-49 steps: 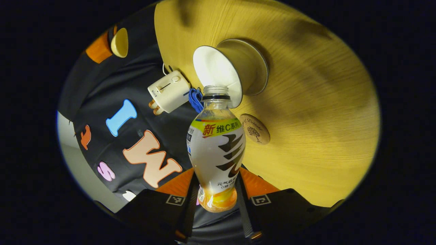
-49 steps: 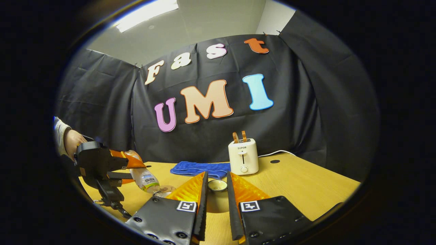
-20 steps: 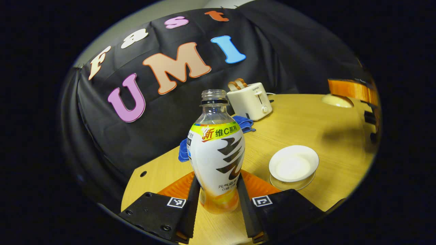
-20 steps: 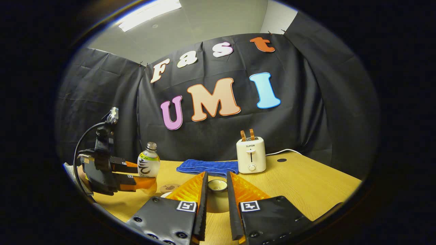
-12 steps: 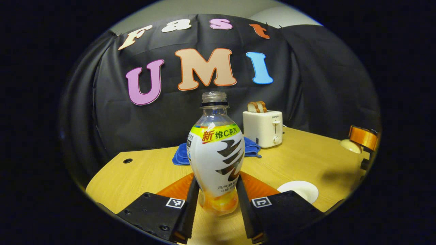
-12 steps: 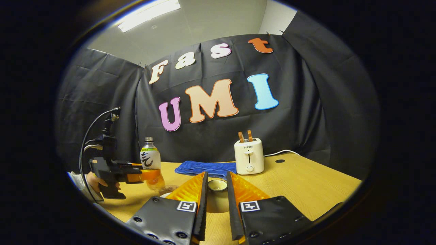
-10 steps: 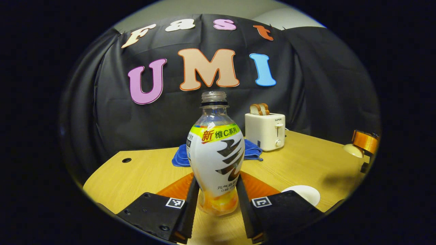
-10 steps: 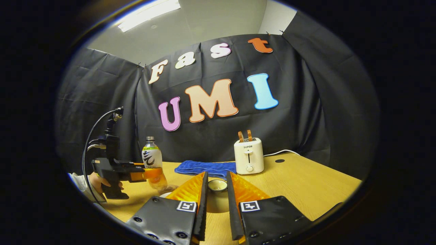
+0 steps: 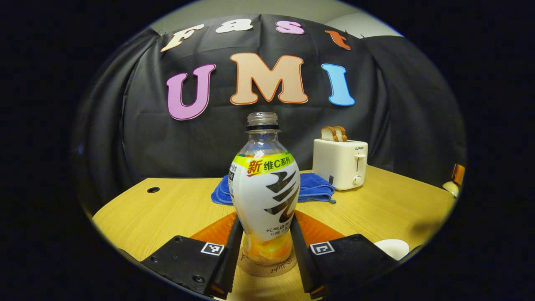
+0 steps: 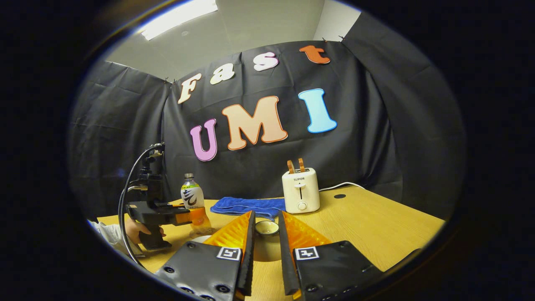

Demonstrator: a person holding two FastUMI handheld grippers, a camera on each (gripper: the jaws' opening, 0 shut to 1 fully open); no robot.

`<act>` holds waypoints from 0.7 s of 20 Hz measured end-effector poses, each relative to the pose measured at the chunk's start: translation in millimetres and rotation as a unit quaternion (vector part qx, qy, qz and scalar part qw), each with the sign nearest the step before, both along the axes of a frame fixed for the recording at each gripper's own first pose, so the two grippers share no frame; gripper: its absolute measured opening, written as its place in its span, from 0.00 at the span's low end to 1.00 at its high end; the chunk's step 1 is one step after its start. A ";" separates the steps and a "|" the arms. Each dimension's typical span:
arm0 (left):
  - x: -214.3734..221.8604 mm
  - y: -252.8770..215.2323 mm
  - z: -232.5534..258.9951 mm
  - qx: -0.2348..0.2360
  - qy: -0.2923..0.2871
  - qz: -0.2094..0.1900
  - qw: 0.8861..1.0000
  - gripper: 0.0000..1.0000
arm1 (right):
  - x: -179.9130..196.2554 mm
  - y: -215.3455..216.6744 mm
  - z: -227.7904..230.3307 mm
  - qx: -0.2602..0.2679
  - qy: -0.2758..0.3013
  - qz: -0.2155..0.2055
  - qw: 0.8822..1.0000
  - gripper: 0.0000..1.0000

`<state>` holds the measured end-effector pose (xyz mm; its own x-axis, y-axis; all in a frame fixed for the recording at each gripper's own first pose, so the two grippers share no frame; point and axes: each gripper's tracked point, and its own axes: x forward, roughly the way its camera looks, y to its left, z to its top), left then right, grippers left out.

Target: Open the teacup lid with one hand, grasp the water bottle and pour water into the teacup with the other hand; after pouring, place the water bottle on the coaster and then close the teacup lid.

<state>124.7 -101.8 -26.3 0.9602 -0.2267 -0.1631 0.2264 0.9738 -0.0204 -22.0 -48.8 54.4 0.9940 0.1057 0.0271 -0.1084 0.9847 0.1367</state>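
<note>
With the uncapped water bottle [image 9: 266, 196] clamped upright by the left gripper [image 9: 264, 251] on the coaster [image 9: 267, 267] and the teacup lid [image 10: 266, 228] pinched in the right gripper [image 10: 266, 238], a tip-over could be caused if the bottle is released off-centre.

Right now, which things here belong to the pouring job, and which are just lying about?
Job: water bottle in the left gripper, on the coaster; teacup; lid in the right gripper.
Lying about: toaster, blue cloth.
</note>
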 end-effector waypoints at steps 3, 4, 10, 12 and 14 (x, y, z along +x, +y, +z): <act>-2.1 1.7 -2.7 -0.009 0.001 0.001 1.000 0.61 | 1.3 3.0 -7.4 -0.003 0.008 0.002 1.000 0.32; -2.4 1.8 -4.0 -0.008 0.004 0.000 1.000 0.61 | 1.6 5.3 -7.9 -0.004 0.008 0.004 1.000 0.33; -8.5 9.5 -15.3 -0.012 0.018 0.009 1.000 0.69 | -0.5 16.9 -8.3 -0.015 0.007 0.015 1.000 0.33; -10.2 12.6 -17.0 -0.015 0.021 0.011 1.000 0.78 | 0.4 19.8 -10.8 -0.016 0.009 0.018 1.000 0.33; -12.0 15.7 -18.8 -0.011 0.024 0.015 1.000 0.85 | -0.6 24.0 -10.9 -0.017 0.010 0.023 1.000 0.32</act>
<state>112.7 -86.1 -45.2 0.9576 -0.2024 -0.2049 0.1958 0.9793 -0.0519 -22.6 -24.8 43.5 0.9885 0.1512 0.0020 -0.1505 0.9829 0.1062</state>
